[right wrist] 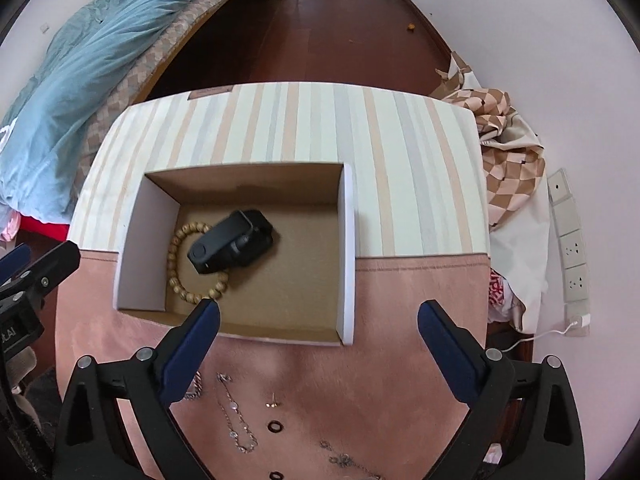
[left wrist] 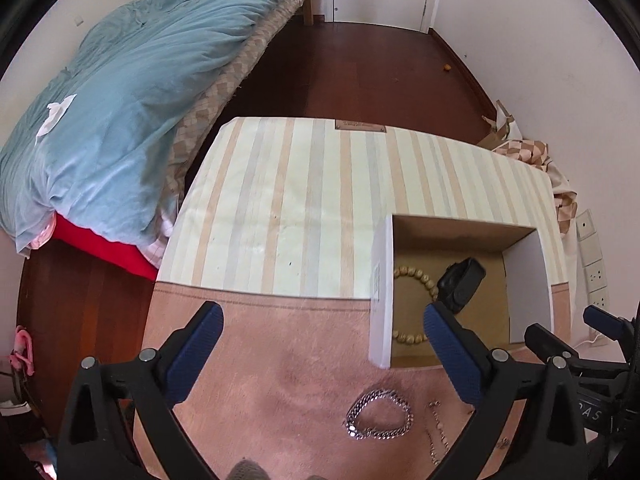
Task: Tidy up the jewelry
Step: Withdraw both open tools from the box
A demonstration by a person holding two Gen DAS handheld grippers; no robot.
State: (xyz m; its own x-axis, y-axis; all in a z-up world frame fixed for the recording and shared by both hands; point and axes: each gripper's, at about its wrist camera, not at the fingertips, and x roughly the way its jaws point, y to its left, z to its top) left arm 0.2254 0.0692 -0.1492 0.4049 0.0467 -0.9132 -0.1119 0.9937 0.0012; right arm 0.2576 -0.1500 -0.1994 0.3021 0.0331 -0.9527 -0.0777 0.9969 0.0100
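Note:
An open cardboard box [right wrist: 348,256] stands on the table; it shows in the left wrist view [left wrist: 382,280] too. Inside lie a wooden bead bracelet [right wrist: 178,276] and a black watch [right wrist: 232,246]. On the pink cloth in front lie a silver chain bracelet [left wrist: 378,420], a thin chain [right wrist: 236,416], an ear stud [right wrist: 273,402], two small dark rings [right wrist: 274,426] and another chain [right wrist: 344,460]. My left gripper [left wrist: 322,320] is open and empty, above the cloth left of the box. My right gripper [right wrist: 318,320] is open and empty over the box's near edge.
The table carries a striped cloth [left wrist: 288,200] at the back and pink cloth [right wrist: 400,360] in front. A bed with a blue duvet [left wrist: 120,100] stands at the left. Checked fabric [right wrist: 512,160] and wall sockets [right wrist: 572,248] are at the right. Dark wood floor lies beyond.

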